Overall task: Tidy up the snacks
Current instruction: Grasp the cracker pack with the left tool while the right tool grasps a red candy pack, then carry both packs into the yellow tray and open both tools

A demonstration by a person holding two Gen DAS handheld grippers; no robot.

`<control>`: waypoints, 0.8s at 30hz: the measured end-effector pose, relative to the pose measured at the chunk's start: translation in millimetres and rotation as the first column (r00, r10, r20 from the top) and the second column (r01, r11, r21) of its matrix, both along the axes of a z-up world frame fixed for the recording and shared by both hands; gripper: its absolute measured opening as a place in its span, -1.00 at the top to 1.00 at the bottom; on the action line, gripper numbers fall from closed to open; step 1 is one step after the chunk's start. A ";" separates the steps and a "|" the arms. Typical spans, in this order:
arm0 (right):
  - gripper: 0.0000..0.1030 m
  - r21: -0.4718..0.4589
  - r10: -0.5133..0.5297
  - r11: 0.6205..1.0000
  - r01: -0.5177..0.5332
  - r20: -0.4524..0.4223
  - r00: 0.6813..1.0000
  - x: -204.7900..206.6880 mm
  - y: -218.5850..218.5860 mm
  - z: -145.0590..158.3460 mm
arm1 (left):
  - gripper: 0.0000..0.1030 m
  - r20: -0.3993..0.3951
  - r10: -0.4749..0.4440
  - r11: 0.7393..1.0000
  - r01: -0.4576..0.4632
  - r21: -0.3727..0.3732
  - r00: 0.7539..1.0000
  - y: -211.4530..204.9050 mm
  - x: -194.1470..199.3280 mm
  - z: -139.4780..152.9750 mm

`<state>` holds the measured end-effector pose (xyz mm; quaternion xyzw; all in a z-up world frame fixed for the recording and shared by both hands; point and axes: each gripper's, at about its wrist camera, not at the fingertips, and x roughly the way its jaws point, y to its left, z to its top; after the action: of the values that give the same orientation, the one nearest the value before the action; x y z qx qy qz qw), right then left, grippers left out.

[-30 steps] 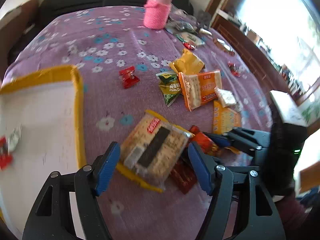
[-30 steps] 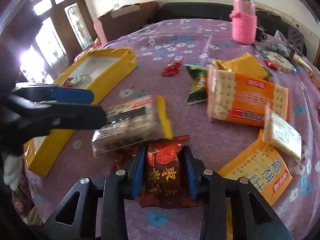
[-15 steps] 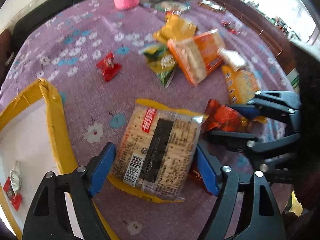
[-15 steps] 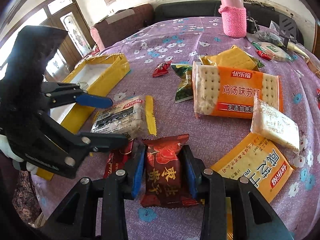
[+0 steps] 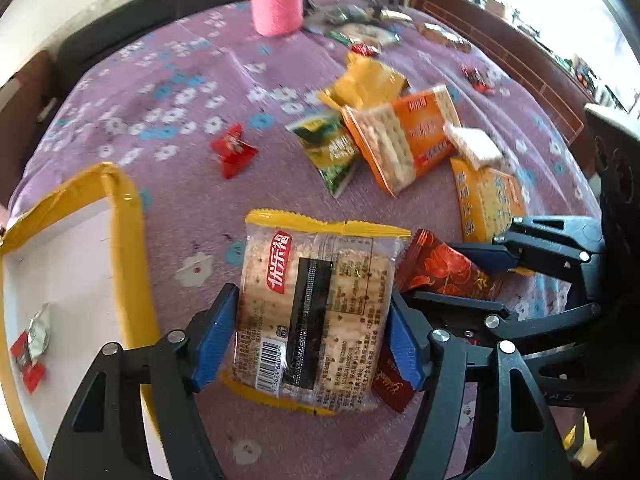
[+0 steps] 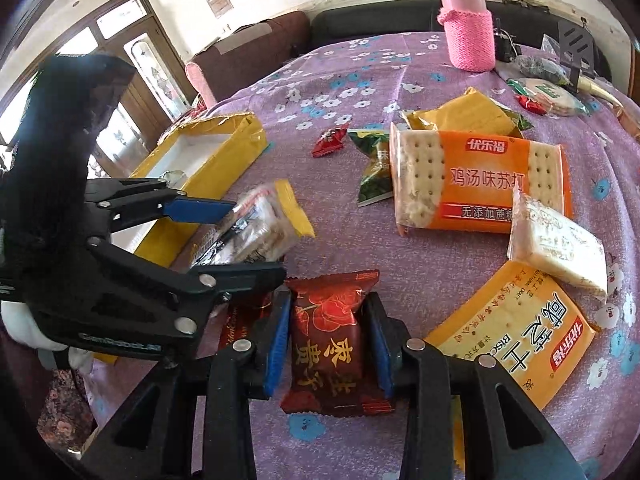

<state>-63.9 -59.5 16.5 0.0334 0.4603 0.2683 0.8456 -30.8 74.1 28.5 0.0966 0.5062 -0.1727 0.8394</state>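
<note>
My left claw [image 5: 308, 344] is clenched on the clear cracker pack with yellow ends [image 5: 316, 312], its blue pads pressing the two long sides, and the pack seems lifted just off the table [image 5: 192, 92]. My right claw [image 6: 328, 344] grips the dark red date candy packet [image 6: 326, 340] the same way, low over the purple flowered cloth. The yellow-rimmed box [image 5: 128, 248] lies to my left, near the cracker pack, with a couple of small wrappers already inside. To do this well, I judge I should carry the crackers level over the yellow rim before loosening, since the crinkly film may slip between the pads. I should keep my two claws apart, because they sit close beside each other here, and bring the date candy across afterward.
</note>
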 end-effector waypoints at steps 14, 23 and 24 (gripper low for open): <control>0.29 0.128 -0.033 0.991 0.030 0.024 0.999 -0.7 -11.3 10.5 | -0.35 0.170 0.325 0.915 -0.264 -0.306 0.930 120.8 -79.3 77.2; 0.30 0.202 0.020 0.979 -0.025 0.028 0.999 0.3 31.6 66.3 | -0.35 0.162 0.524 0.843 -0.482 -0.240 0.836 225.8 -91.5 68.3; 0.30 0.196 0.042 0.979 -0.048 0.036 0.998 1.4 47.0 74.0 | -0.35 0.156 0.537 0.836 -0.497 -0.233 0.829 235.9 -86.8 63.8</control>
<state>-62.5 -12.5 90.5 0.1023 0.4187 0.3320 0.8390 -117.7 310.0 92.3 -0.1037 0.4017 0.0276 0.9094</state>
